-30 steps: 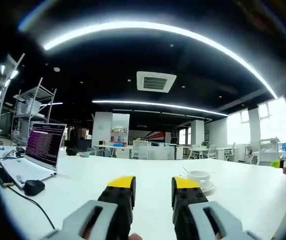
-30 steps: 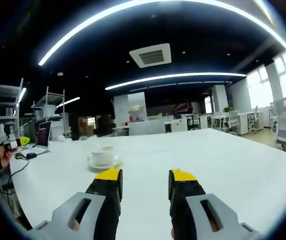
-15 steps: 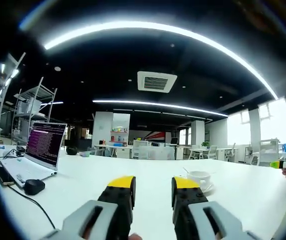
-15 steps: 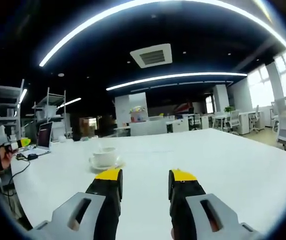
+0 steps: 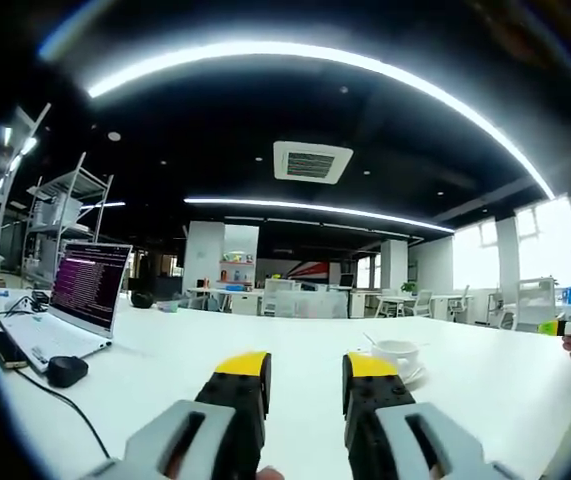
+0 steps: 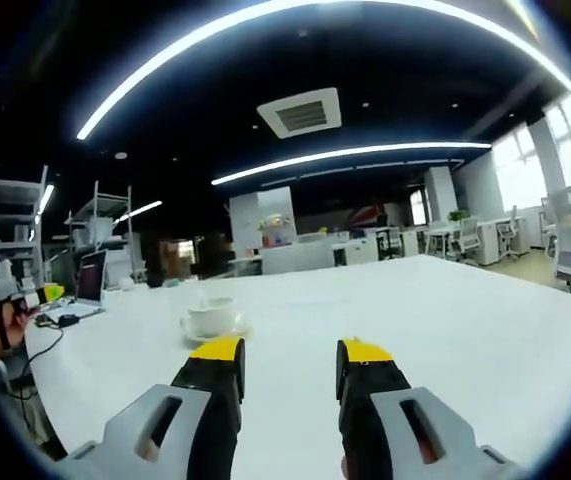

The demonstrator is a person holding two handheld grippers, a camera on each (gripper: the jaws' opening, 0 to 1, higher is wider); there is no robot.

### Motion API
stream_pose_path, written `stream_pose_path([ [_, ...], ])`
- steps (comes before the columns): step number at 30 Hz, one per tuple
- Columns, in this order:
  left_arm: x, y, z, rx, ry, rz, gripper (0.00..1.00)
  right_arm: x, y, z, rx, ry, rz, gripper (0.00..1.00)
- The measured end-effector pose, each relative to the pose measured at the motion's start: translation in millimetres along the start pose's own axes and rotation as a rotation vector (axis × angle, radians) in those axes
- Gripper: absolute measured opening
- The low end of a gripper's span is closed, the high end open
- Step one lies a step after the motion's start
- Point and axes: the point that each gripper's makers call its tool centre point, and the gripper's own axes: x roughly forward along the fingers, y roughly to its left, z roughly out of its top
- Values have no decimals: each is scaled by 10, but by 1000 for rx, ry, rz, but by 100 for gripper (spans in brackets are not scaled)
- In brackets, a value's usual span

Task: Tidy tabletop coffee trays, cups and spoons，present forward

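A white coffee cup (image 5: 398, 352) sits on a white saucer (image 5: 412, 374) on the white table, with a spoon handle (image 5: 370, 341) sticking up beside it. In the left gripper view it lies just beyond my left gripper (image 5: 305, 372), behind the right jaw. My left gripper is open with nothing between its jaws. In the right gripper view the same cup (image 6: 210, 316) and saucer (image 6: 215, 334) stand a little ahead of my right gripper (image 6: 289, 358), off to its left. That gripper is open and empty too.
An open laptop (image 5: 73, 305), a phone (image 5: 7, 349), a black mouse (image 5: 66, 371) and a cable lie at the table's left. The other gripper's tip (image 5: 565, 326), held by a hand, shows at the right edge. Broad white tabletop (image 6: 445, 320) stretches ahead.
Both views have drifted only slightly. The cup, saucer and both open grippers stay as they were.
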Motion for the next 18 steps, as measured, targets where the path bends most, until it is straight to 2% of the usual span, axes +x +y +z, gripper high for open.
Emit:
stream_pose_path([
  [9, 2, 7, 33, 0, -8, 1, 30, -21, -10, 13, -2, -2, -3, 37],
  [18, 8, -8, -9, 0, 3, -3, 30, -36, -24, 26, -7, -3, -8, 37],
])
